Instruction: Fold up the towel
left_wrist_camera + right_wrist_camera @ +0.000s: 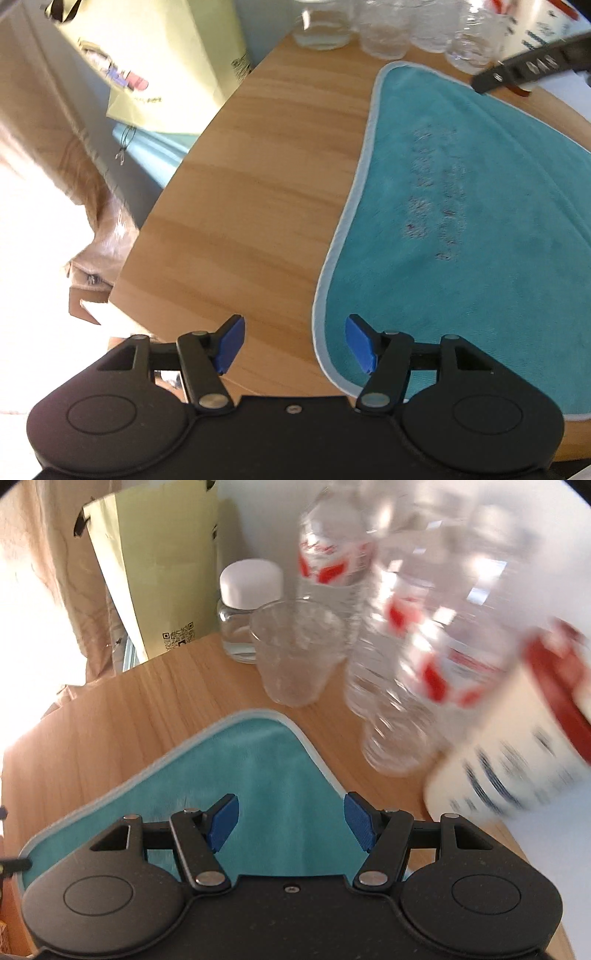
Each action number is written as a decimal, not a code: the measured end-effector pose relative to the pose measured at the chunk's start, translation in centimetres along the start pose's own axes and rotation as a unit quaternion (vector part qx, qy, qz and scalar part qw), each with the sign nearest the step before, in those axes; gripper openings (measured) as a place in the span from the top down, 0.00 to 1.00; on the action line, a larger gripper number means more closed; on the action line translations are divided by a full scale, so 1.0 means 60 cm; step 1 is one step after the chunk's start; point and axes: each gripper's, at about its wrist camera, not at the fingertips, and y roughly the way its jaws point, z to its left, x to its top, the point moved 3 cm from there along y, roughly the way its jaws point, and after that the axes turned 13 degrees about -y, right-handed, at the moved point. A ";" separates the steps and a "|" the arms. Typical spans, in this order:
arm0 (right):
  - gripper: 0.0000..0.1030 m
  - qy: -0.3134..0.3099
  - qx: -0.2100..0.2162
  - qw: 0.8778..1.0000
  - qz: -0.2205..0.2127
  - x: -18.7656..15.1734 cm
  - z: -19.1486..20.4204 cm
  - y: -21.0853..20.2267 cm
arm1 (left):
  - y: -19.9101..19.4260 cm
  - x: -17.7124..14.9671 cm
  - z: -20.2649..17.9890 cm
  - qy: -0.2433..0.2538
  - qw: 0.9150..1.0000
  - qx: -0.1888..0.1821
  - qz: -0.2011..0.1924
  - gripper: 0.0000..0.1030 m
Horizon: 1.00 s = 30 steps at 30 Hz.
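A teal towel (461, 229) with a pale bound edge is shown spread flat on a wooden table (240, 206). The left gripper (294, 341) is held with its blue-padded fingers (231, 343) spread wide and nothing between them; the towel's near corner lies beneath its right-hand finger, while bare table lies beneath the left-hand one. Ahead and to the right of this tool, at the towel's far edge, a black part that is probably the other gripper is seen, though motion blur prevents certainty.

The right gripper (291, 821) is likewise held apart and empty, positioned above a rounded corner of the towel (266, 760), which lies under and just ahead of both fingers. Whether the pads touch the cloth cannot be told from either view.

Beyond that corner, ahead of the right tool, a clear plastic cup (295, 653) stands on the table, with a white-lidded glass jar (247, 602) behind it to the left. To the right, blurred plastic bottles (399, 657) with red-and-white labels are grouped, and a white container (517, 760) with a red band is seen nearest the right-hand finger. A pale yellow paper bag (159, 572) stands past the table's far left edge.
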 end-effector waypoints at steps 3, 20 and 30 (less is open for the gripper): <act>0.34 -0.013 0.023 1.000 0.011 0.024 -0.005 0.034 | 0.007 0.006 0.000 -0.007 1.000 -0.003 0.013 0.40; 0.35 -0.078 0.077 0.993 0.041 0.073 0.008 0.121 | 0.004 0.004 -0.013 -0.018 0.998 -0.032 0.043 0.61; 0.89 -0.084 0.118 0.989 0.038 0.081 0.019 0.111 | -0.005 -0.007 -0.036 -0.008 0.998 -0.048 0.040 0.91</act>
